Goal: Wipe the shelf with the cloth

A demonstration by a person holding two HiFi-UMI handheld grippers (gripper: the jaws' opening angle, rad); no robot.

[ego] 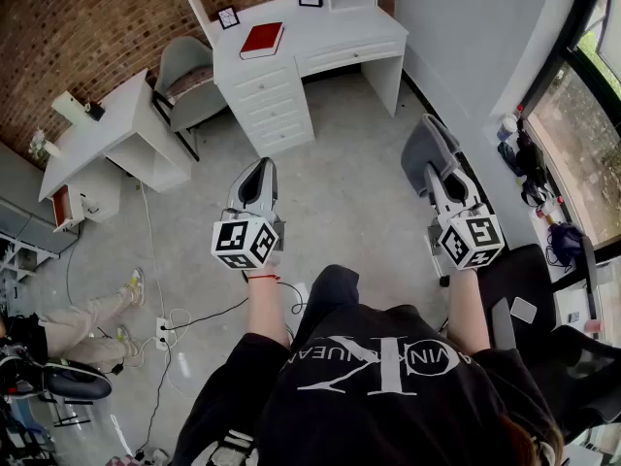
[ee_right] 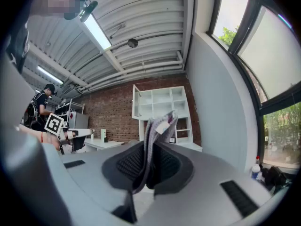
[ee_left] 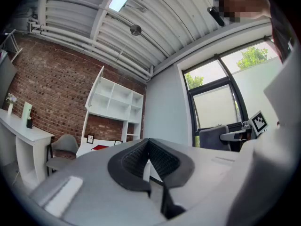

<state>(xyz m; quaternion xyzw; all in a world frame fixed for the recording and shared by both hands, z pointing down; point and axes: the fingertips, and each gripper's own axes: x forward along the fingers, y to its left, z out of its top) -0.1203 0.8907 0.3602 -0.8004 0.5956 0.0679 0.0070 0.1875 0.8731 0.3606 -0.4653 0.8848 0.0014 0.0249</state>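
Observation:
A grey cloth (ee_right: 154,133) with a small white tag stands up between the pads of my right gripper (ee_right: 151,147), which is shut on it. In the head view the cloth (ego: 424,146) bunches over the tip of the right gripper (ego: 439,168), held level above the floor. My left gripper (ego: 260,171) is at the same height, level, with its jaws shut and nothing between them; its tips (ee_left: 149,144) meet. The white shelf unit (ee_left: 114,101) stands on a white desk (ego: 330,29) against the brick wall ahead; the shelf unit (ee_right: 162,103) also shows in the right gripper view.
A red book (ego: 262,39) and two small picture frames lie on the desk. A grey chair (ego: 186,78) stands left of the desk, beside a white side table (ego: 107,129). Cables and a power strip (ego: 163,332) lie on the floor. Windows and a cluttered ledge (ego: 529,168) run along the right.

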